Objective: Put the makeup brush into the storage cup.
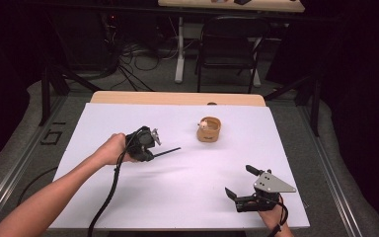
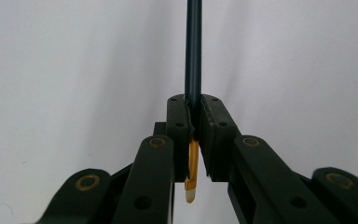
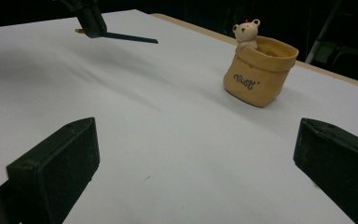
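Observation:
My left gripper hangs over the left middle of the white table, shut on a thin dark stick that points right toward the pot. In the left gripper view the jaws pinch the stick, and its yellow end pokes out behind the pads. A small tan pot with a little bear figure on its rim stands past the table's middle. My right gripper rests near the front right edge, open, with nothing between its jaws. Ahead of it are the pot and the stick.
A black cable trails from the left gripper toward the front edge. A black chair and a table leg stand beyond the far edge. A dark floor surrounds the table.

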`<state>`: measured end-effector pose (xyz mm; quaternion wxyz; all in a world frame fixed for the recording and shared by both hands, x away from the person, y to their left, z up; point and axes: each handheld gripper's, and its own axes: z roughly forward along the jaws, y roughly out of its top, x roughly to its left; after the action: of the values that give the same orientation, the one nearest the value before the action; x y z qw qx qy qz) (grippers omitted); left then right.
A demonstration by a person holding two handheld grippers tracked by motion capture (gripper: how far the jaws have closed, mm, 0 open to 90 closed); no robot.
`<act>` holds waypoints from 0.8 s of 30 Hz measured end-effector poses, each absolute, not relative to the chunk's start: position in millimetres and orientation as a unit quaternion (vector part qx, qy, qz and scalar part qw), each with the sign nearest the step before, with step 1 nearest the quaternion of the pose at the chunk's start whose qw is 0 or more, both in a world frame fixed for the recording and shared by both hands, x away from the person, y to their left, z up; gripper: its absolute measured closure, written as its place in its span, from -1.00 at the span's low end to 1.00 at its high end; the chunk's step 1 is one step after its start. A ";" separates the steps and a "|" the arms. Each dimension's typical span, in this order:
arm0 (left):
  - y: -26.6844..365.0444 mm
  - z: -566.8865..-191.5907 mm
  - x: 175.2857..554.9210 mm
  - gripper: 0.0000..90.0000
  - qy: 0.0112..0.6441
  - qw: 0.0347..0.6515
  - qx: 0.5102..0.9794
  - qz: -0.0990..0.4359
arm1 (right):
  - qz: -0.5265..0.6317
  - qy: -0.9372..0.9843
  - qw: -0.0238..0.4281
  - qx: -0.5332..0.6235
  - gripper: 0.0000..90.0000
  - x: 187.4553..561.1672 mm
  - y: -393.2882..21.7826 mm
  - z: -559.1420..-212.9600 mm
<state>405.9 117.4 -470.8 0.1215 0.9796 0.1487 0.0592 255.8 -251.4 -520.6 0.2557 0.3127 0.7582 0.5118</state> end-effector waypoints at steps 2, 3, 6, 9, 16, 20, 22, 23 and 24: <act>115.1 -470.6 405.1 0.84 0.144 0.123 0.980 0.060 | 0.512 0.759 0.250 0.315 -1.00 257.0 -251.1 -521.1; 114.1 -470.2 404.6 0.84 0.143 0.124 0.980 0.058 | 0.510 0.760 0.247 0.318 -1.00 257.4 -251.1 -520.9; 111.7 -470.2 403.1 0.84 0.139 0.122 0.981 0.061 | 0.509 0.762 0.240 0.321 -1.00 259.6 -251.6 -520.4; 107.2 -470.3 402.5 0.84 0.132 0.123 0.982 0.062 | 0.507 0.761 0.239 0.328 -1.00 261.5 -251.3 -519.4; 97.4 -468.3 400.7 0.84 0.118 0.122 0.983 0.064 | 0.483 0.775 0.228 0.336 -1.00 274.9 -243.0 -510.9; 92.5 -467.6 400.3 0.84 0.110 0.122 0.984 0.067 | 0.475 0.784 0.219 0.336 -1.00 283.2 -237.0 -503.9; 91.5 -467.5 400.8 0.84 0.106 0.122 0.985 0.064 | 0.474 0.786 0.214 0.333 -1.00 287.8 -235.1 -501.8; 90.2 -467.7 400.3 0.84 0.107 0.122 0.985 0.067 | 0.472 0.788 0.213 0.332 -1.00 289.7 -234.3 -500.3; 88.8 -468.3 399.9 0.84 0.106 0.122 0.985 0.066 | 0.472 0.788 0.213 0.332 -1.00 289.7 -234.3 -500.3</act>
<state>399.9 88.8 -468.3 0.1220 0.9846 0.1058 0.0664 289.7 -234.3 -500.3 0.2135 0.3323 0.7879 0.4724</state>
